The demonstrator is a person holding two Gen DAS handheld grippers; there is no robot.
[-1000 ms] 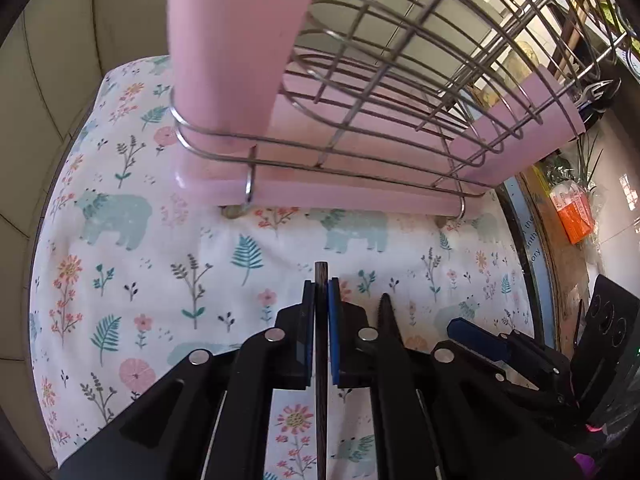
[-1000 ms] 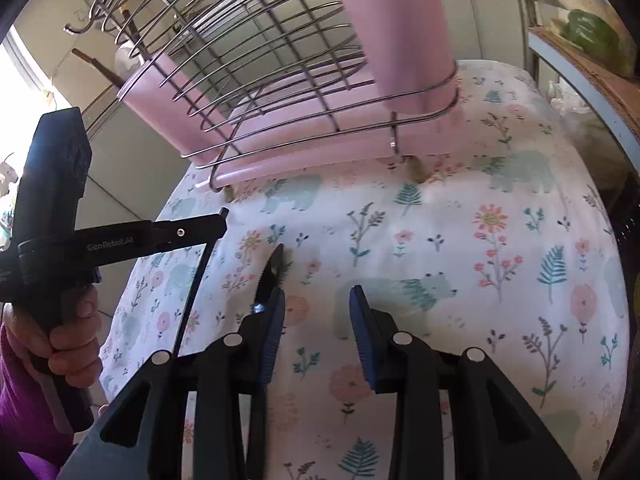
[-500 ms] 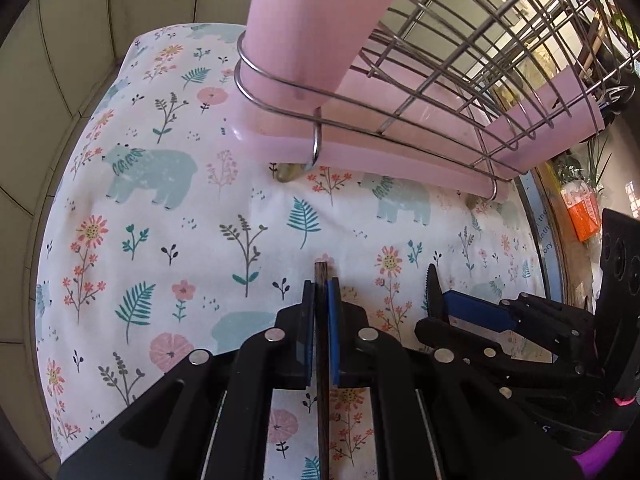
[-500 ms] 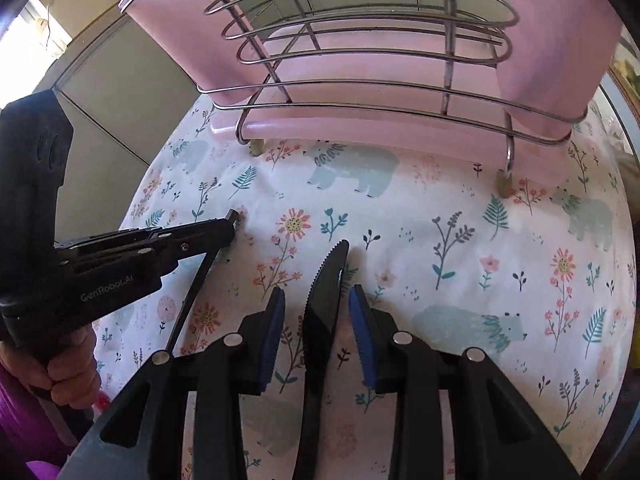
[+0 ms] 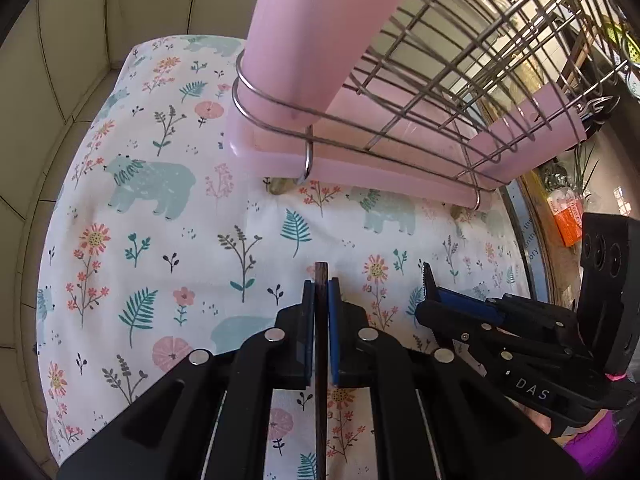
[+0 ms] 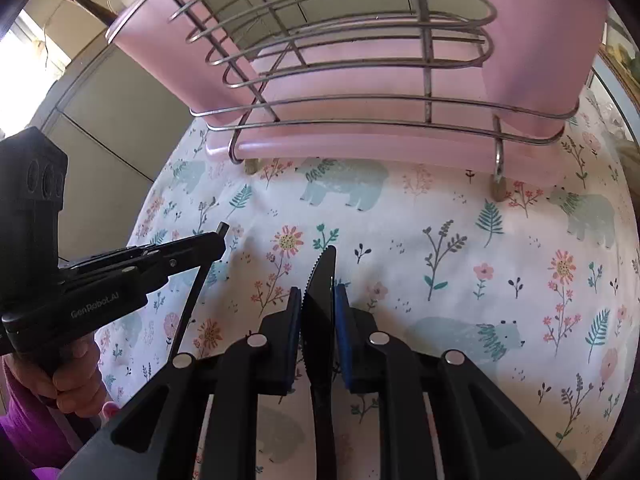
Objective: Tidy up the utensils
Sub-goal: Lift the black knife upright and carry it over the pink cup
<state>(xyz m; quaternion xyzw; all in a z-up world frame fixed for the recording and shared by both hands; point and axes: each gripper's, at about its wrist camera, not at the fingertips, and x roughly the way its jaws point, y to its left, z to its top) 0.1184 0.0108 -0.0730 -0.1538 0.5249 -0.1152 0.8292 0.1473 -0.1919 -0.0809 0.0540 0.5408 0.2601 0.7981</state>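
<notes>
My left gripper [image 5: 321, 286] is shut on a thin dark chopstick [image 5: 321, 420], whose tip pokes out just past the blue pads. My right gripper [image 6: 318, 292] has a black serrated knife [image 6: 322, 276] between its pads. Its jaws are closing and both pads touch the blade. In the right wrist view the left gripper [image 6: 218, 236] sits at the left with the chopstick [image 6: 192, 292] hanging below it. The left wrist view shows the right gripper [image 5: 434, 296] and knife tip [image 5: 427, 280] at the right. Ahead stands a wire rack [image 5: 400, 136] on a pink tray [image 6: 360, 148].
A tall pink utensil cup [image 5: 312, 32] stands in the rack's corner, also seen as the cup [image 6: 540, 40]. A floral bear-print cloth [image 5: 160, 240] covers the table. Tiled wall lies to the left. A hand [image 6: 68, 384] in a purple sleeve holds the left gripper. An orange packet [image 5: 568, 220] lies far right.
The right gripper's jaws have come together onto the black knife, which earlier sat loose between them. Both grippers have shifted sideways along the front of the rack. The left grip is unchanged.
</notes>
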